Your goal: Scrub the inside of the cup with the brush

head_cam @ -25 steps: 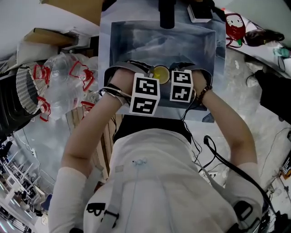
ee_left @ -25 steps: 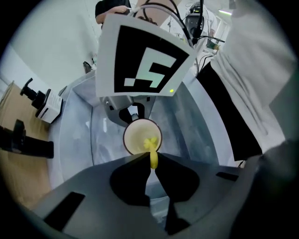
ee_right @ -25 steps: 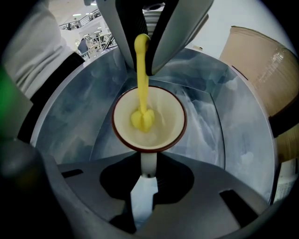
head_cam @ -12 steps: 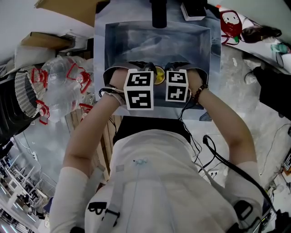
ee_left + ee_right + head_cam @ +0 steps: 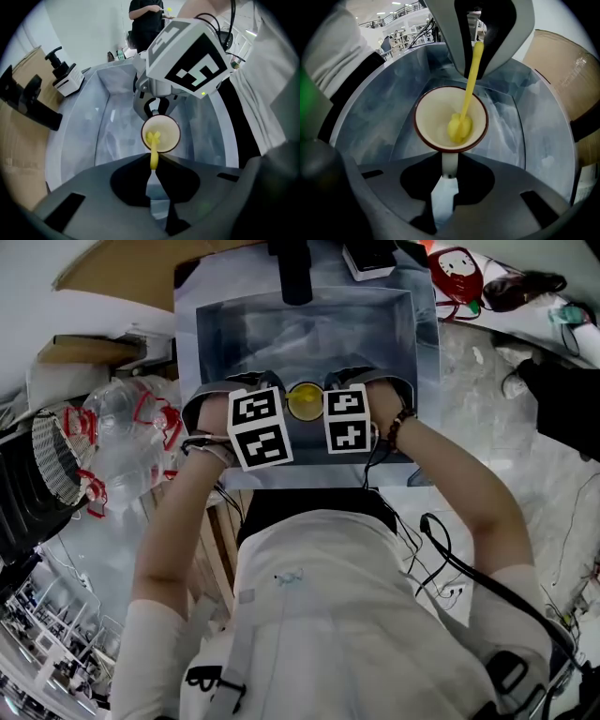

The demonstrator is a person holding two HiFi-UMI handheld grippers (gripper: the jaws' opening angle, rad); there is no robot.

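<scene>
The person has both grippers over the grey sink [image 5: 211,343], one on the cup and one on the brush.

The right gripper [image 5: 449,161] has its jaws pinched tight on the white handle of the cup [image 5: 433,117], holding it over the basin with the mouth facing up. It's a cream cup with a dark reddish rim. In the head view it's just a small yellowish circle in the upper middle of the frame, tucked right between the two grippers over the near part of the sink.

The left gripper [image 5: 153,163] is clamped on the thin yellow stem of the brush [image 5: 153,139]. In the left gripper view the stem runs up from the jaws at lower middle and over the rim into the cup. In the right gripper view the brush comes down from the top of the frame, out of the left gripper's closed jaws. Its fluffy yellow head sits low inside the cup, a bit right of centre.

Other stuff around:
- a white pump dispenser [image 5: 65,79] by the sink's far corner, upper left of the left gripper view
- a black tap [image 5: 291,268] at the top of the head view
- a cardboard box [image 5: 562,70] on the right of the right gripper view
- a heap of clear plastic bottles [image 5: 131,427] with red rings on the left of the head view
</scene>
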